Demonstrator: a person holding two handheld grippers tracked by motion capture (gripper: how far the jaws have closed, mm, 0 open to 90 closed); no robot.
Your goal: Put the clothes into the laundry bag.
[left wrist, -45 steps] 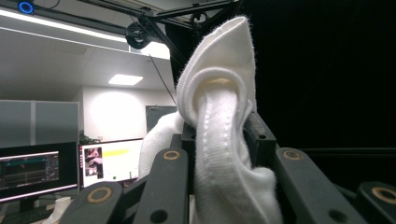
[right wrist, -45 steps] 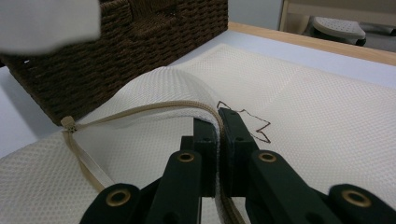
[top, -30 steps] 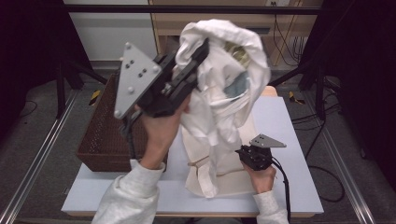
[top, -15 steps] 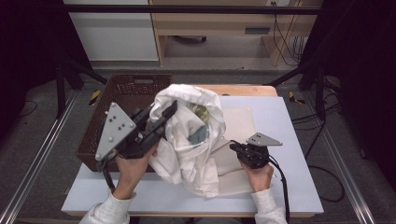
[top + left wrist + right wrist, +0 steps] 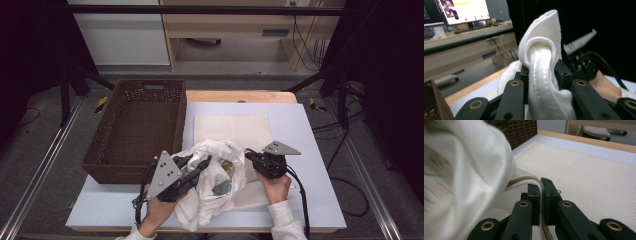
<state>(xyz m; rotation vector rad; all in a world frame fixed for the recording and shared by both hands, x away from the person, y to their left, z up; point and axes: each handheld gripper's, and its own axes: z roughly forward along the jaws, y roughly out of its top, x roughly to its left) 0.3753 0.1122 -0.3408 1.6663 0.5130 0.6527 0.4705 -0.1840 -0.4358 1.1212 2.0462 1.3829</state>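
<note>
A: Cloth everywhere. Where does the white garment (image 5: 212, 187) lie?

B: It sits bunched on the front part of the white table (image 5: 310, 130), between the two grippers, partly over the cream mat (image 5: 232, 130). A greenish print shows among its folds.

A: And the left gripper (image 5: 200, 165)?

B: Its jaws pinch a thick rolled fold of the garment (image 5: 544, 72); in the left gripper view the fold bulges up between the black jaws and stands above them. The person's left hand (image 5: 155, 215) holds that gripper low over the table's front edge.

A: The right gripper (image 5: 251, 156)?

B: Its jaws are pressed nearly together on a thin hem of the garment, edged with a tan band (image 5: 541, 202), right down at the mat (image 5: 586, 182). The right hand (image 5: 274, 186) grips it from behind.

A: Anything else nearby?

B: A brown wicker basket (image 5: 135, 130) stands on the table's left side, just beside the mat.
</note>
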